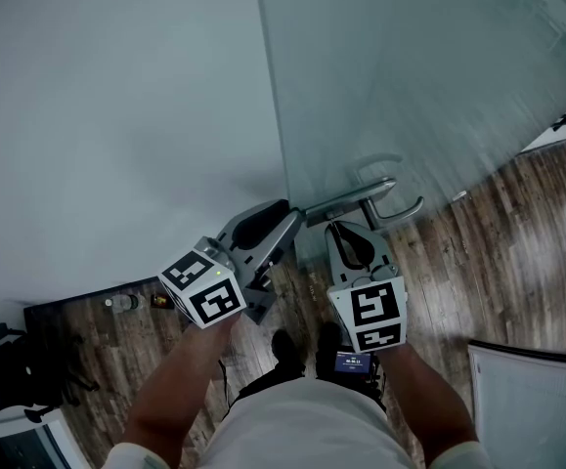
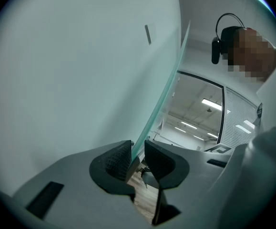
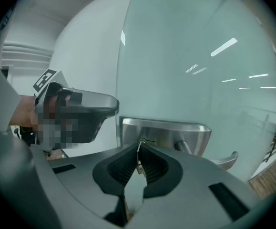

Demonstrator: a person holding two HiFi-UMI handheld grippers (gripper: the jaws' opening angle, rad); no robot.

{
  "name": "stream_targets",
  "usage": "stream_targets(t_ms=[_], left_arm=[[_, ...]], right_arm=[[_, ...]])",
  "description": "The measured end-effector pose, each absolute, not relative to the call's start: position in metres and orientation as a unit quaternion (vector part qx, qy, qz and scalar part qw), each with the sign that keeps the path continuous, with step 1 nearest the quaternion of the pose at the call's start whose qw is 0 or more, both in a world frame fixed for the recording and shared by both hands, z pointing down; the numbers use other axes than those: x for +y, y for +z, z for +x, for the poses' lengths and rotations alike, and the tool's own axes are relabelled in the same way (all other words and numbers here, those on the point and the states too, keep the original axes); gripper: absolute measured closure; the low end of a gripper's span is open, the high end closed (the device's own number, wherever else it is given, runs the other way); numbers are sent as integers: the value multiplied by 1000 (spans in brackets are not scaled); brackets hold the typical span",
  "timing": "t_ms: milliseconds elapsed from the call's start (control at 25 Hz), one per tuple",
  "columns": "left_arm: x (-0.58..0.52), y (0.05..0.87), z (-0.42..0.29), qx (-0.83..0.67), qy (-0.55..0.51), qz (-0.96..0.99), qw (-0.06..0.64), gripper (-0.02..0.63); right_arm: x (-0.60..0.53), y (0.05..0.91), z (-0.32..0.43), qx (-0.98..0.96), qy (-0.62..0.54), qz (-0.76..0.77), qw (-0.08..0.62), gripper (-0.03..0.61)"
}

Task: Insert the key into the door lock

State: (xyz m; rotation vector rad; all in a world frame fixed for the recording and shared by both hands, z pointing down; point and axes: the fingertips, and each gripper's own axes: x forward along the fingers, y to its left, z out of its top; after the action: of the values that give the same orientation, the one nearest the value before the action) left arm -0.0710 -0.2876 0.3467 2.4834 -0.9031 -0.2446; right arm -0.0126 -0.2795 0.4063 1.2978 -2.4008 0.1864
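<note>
A: Logging big to small. Facing the glass door [image 1: 410, 86], beside the pale wall [image 1: 116, 86], over wood floor [image 1: 517, 223].
B: Confirming. Noting the steel lock plate [image 3: 176, 132] at the door's edge, with the lever handle [image 3: 226, 159] to its right.
A: Straddling that edge with the left tongs [image 2: 138, 150], near the plate; pads nearly together, seemingly pinching the glass.
B: Clamping the key [image 3: 138, 157] tight in the right tongs [image 3: 138, 148], closed fully on it. Holding the blade upright between the pads, tip at the plate's keyhole spot; touching or just short, not managing to tell.
A: Judging the step in hand: seating the key, barely begun.
B: Advising: keeping the blade square to the plate, lining up the tip with the slot before pushing, then pressing straight along the blade. Avoiding any twisting until fully in.
A: Also keeping the left pinch firm, stopping the door swinging away under the push.
B: Agreeing. Easing off and realigning on meeting resistance, not forcing.
</note>
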Motion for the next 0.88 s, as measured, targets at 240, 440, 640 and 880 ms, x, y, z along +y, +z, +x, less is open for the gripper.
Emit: stream_targets(t_ms=[240,440,640,880], left_arm=[[-288,347,-70,-330,-92,908,241,523],[-288,348,-71,-332,-94,907,241,523],[-287,347,-71,-332,-94,907,241,523],[-290,343,-72,-334,-92,909,231,523]], right_arm=[[-280,407,-12,-860,66,464,200,551],[-280,407,-12,-860,65,465,198,551],[-278,407,-12,-860,66,465,199,551],[-282,403,-14,-865,67,460,190,549]])
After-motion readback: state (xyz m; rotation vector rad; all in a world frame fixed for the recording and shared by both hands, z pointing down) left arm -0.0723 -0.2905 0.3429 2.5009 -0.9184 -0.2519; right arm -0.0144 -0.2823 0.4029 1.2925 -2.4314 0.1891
